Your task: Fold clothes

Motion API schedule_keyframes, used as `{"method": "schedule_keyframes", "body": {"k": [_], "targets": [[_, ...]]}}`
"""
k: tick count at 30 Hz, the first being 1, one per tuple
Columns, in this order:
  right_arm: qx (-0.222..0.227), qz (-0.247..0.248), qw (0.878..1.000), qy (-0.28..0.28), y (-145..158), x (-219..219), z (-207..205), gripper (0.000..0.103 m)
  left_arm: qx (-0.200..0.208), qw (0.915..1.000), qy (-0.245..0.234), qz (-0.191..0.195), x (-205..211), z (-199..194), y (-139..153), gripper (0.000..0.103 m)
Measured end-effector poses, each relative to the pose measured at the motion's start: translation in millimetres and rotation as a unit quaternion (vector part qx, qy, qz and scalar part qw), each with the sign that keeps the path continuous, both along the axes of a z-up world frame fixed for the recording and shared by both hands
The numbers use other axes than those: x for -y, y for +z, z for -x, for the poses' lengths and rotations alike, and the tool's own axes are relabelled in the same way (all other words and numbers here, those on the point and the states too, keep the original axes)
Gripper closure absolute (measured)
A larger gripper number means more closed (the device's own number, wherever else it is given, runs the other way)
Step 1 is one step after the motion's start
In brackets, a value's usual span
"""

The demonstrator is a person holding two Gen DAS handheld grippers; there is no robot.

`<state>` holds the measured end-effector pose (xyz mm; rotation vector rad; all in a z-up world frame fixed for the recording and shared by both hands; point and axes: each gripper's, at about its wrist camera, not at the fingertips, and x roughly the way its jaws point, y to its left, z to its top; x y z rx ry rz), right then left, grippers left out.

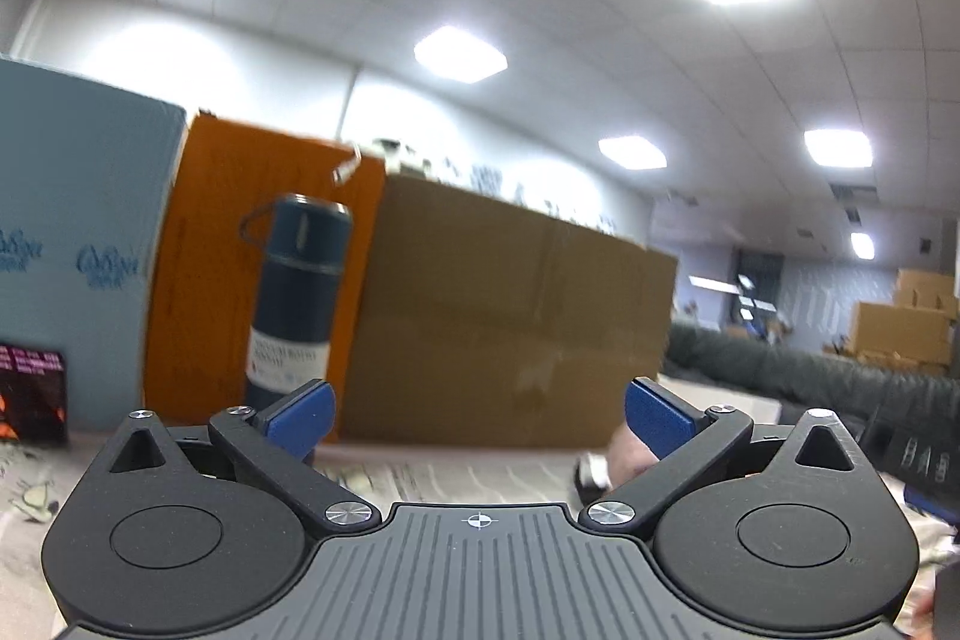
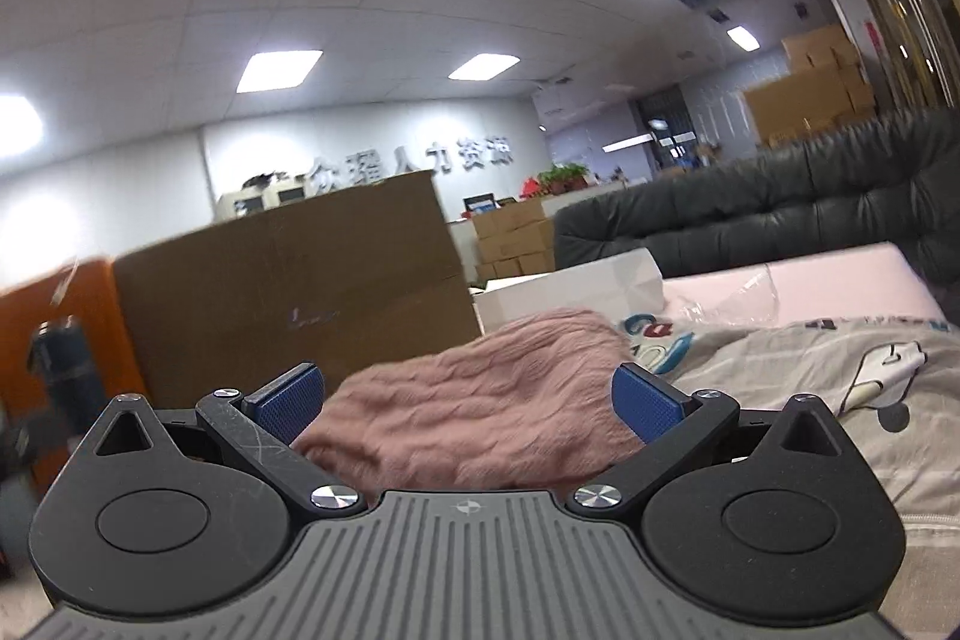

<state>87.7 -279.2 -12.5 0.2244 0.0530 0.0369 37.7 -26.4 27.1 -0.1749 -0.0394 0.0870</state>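
A pink knitted garment (image 2: 480, 400) lies bunched on the patterned sheet (image 2: 840, 400) in the right wrist view, just ahead of my right gripper (image 2: 468, 400). That gripper is open, and its blue pads (image 2: 288, 400) stand wide apart on either side of the heap without touching it. My left gripper (image 1: 480, 415) is also open and holds nothing; it points at a brown cardboard box (image 1: 510, 316). The garment does not show in the left wrist view. A dark sleeve (image 1: 840, 382) and part of a hand (image 1: 624, 460) reach in from the right there.
A dark blue flask (image 1: 297, 298) stands left of the brown box, before an orange box (image 1: 210, 250) and a blue-grey box (image 1: 78, 232). A white box (image 2: 576, 286) and a pink mat (image 2: 840, 280) lie behind the garment. A dark sofa (image 2: 780, 208) stands behind those.
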Motion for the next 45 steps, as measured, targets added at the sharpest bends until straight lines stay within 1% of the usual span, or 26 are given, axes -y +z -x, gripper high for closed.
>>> {"method": "schedule_keyframes", "body": {"k": [3, 5, 7, 8, 9, 11, 15, 18, 22, 25, 30, 45], "targets": [[0.01, 0.037, 0.999, 0.001, -4.6, -16.5, 3.9, 0.0, 0.022, 0.999, -0.008, -0.038, 12.3, 0.8, -8.1, 0.0], [0.008, 0.052, 0.999, -0.01, -9.1, -21.8, 1.7, 0.0, 0.029, 0.9978, -0.008, -0.059, 18.0, 3.1, -12.2, 0.0], [-0.002, 0.057, 0.998, -0.015, -12.9, -18.9, -3.7, 0.0, 0.034, 0.9962, -0.011, -0.079, 21.7, 4.7, -14.2, 0.0], [-0.004, 0.05, 0.999, -0.014, -13.4, -15.9, -4.1, 0.0, 0.036, 0.9954, -0.014, -0.088, 22.3, 4.9, -13.9, 0.0], [-0.006, 0.046, 0.999, -0.019, -13.8, -13.4, -4.6, 0.0, 0.034, 0.9953, -0.014, -0.09, 22.5, 4.1, -14.2, 0.0], [-0.002, 0.049, 0.997, -0.051, -14.6, -10.1, -2.5, 0.0, 0.028, 0.9953, -0.012, -0.092, 22.6, 2.2, -14.8, 0.0], [0.02, 0.06, 0.993, -0.096, -14.6, -6.4, 2.5, 0.0, 0.017, 0.9952, -0.008, -0.096, 22.8, -1.6, -16.0, 0.0], [0.017, 0.059, 0.993, -0.096, -16.0, -4.6, -0.9, 0.0, 0.008, 0.9952, -0.007, -0.097, 22.1, -4.3, -17.2, 0.0], [0.011, 0.07, 0.995, -0.076, -16.9, -8.0, -6.4, 0.0, 0.015, 0.9949, 0.001, -0.1, 23.2, 0.0, -18.7, 0.0], [0.012, 0.081, 0.995, -0.06, -17.2, -11.3, -8.8, 0.0, 0.019, 0.9947, -0.003, -0.101, 22.8, 0.6, -18.9, 0.0], [0.003, 0.074, 0.996, -0.056, -17.5, -9.3, -12.0, 0.0, 0.022, 0.9949, -0.007, -0.099, 21.6, 1.6, -18.8, 0.0], [0.0, 0.067, 0.996, -0.052, -18.6, -7.0, -12.4, 0.0, 0.022, 0.995, -0.007, -0.097, 20.2, 1.6, -18.5, 0.0]]}}
